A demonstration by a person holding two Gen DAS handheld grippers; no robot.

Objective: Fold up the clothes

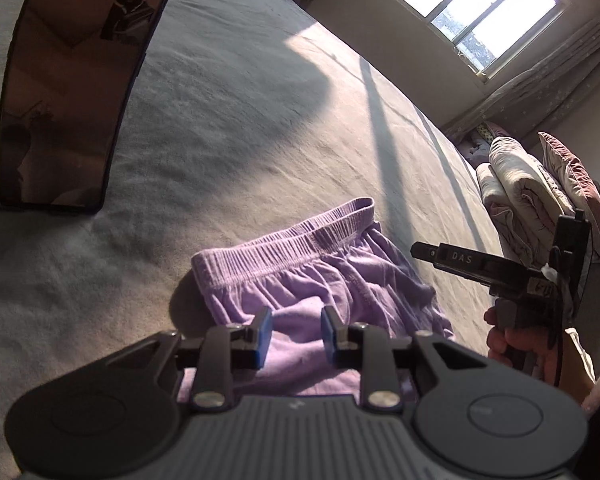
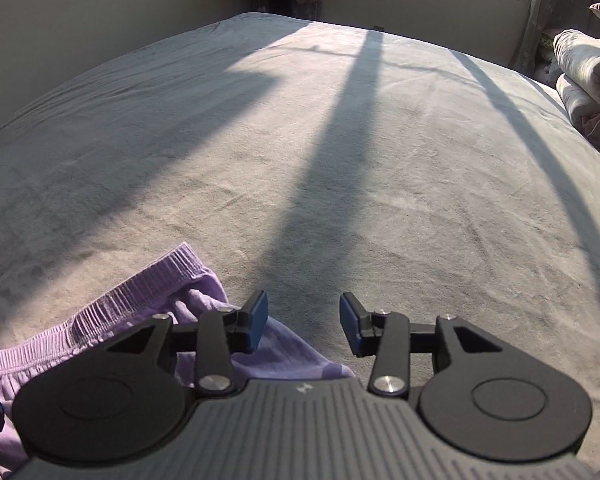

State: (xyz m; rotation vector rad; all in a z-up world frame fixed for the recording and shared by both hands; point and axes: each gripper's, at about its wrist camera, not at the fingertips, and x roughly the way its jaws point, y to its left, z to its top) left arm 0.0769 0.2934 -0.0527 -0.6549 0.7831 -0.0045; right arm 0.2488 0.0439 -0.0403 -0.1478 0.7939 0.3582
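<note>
A pair of lilac shorts (image 1: 324, 276) lies folded on the grey bed cover (image 1: 228, 152), its ribbed elastic waistband (image 1: 284, 240) turned toward the far side of the bed and the gathered cloth spreading toward the cameras. The left gripper (image 1: 295, 334) hangs just above the near part of the shorts, its blue-padded jaws a narrow gap apart with nothing pinched between them; lilac cloth shows through the gap. The right gripper (image 2: 304, 326) stands at the shorts' right edge, jaws moderately apart and empty, over bare cover, with its left finger (image 2: 256, 326) in front of the cloth's edge. A hand (image 1: 536, 348) grasps the right gripper's handle. Long window shadows cross the bed. A tall mirror panel (image 1: 72, 92) stands at far left; rolled quilts (image 1: 516, 188) lie at the right edge.
</note>
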